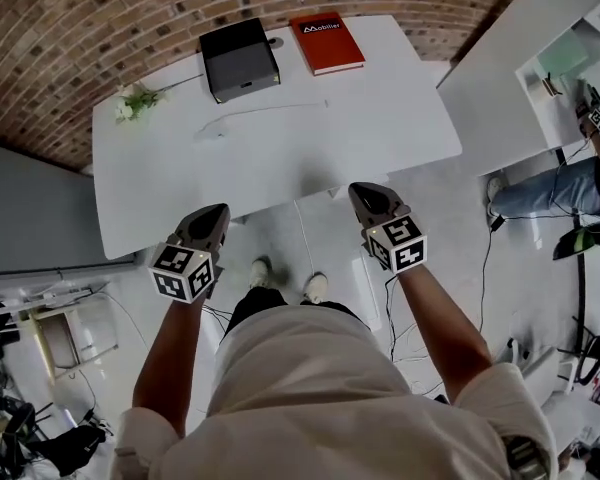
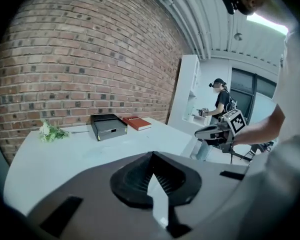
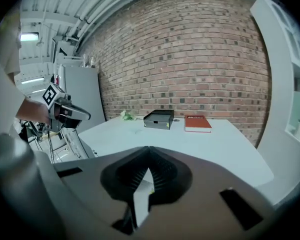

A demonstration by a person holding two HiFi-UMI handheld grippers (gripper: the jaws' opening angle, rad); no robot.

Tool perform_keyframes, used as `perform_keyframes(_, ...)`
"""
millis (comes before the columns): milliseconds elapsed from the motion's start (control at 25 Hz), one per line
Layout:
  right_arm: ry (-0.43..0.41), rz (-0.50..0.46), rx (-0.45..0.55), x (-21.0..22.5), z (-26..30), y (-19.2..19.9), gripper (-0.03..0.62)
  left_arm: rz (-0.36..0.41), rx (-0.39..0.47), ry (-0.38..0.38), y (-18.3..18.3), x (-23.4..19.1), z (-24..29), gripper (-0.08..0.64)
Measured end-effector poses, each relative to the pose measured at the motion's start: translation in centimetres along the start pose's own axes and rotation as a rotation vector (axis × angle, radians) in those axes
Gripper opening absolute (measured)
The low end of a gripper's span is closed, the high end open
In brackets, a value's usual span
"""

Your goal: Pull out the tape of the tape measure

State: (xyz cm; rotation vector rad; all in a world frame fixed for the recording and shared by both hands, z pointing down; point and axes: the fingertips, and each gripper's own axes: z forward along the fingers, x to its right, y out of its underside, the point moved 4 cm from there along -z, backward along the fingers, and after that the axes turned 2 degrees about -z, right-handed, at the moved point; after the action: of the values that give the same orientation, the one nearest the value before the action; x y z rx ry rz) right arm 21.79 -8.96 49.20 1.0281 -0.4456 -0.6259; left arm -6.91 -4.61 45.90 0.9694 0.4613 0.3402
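Both grippers hang in front of the white table (image 1: 400, 118), off its near edge and over the floor. In the head view my left gripper (image 1: 216, 214) and my right gripper (image 1: 364, 194) each point toward the table. The left gripper view shows my left gripper (image 2: 151, 155) shut with nothing between its jaws. My right gripper (image 3: 148, 150) is shut and empty too. A faint pale object with a thin line running right from it (image 1: 215, 128) lies mid-table; I cannot tell if it is the tape measure.
A black box (image 1: 240, 58), a red book (image 1: 326, 41) and a small sprig of flowers (image 1: 135, 101) sit along the table's far side by the brick wall. Another person (image 1: 550, 193) stands at a white shelf unit to the right. Cables lie on the floor.
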Motion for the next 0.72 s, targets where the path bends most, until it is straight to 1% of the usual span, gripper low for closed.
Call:
perform_keyframes(120,-0.018,0.004,0.003,-3.3,-1.7,0.2,0.005,0.015,-0.01,0.06,0.4,2.3,-1.4,-0.006)
perform_keyframes(240,-0.043,-0.004,0.007,-6.5,-3.3,-0.1,0.005,0.027,-0.019,0.107,0.5,3.8,-2.9,-0.005)
perform_keyframes(360,-0.032,-0.01,0.018,-8.9,-4.7,-0.9,0.005,0.049,-0.022,0.142,0.4,4.5,-4.6,-0.005)
perform_keyframes(480,-0.012,0.005,0.028,-11.3,-5.3,-1.6,0.005,0.081,-0.027,0.168,1.0,4.3,-6.9,-0.006)
perform_keyframes(720,0.022,0.009,0.037,-16.9,-5.3,-3.0,0.005,0.083,-0.026,0.223,2.3,2.2,-11.6,-0.005)
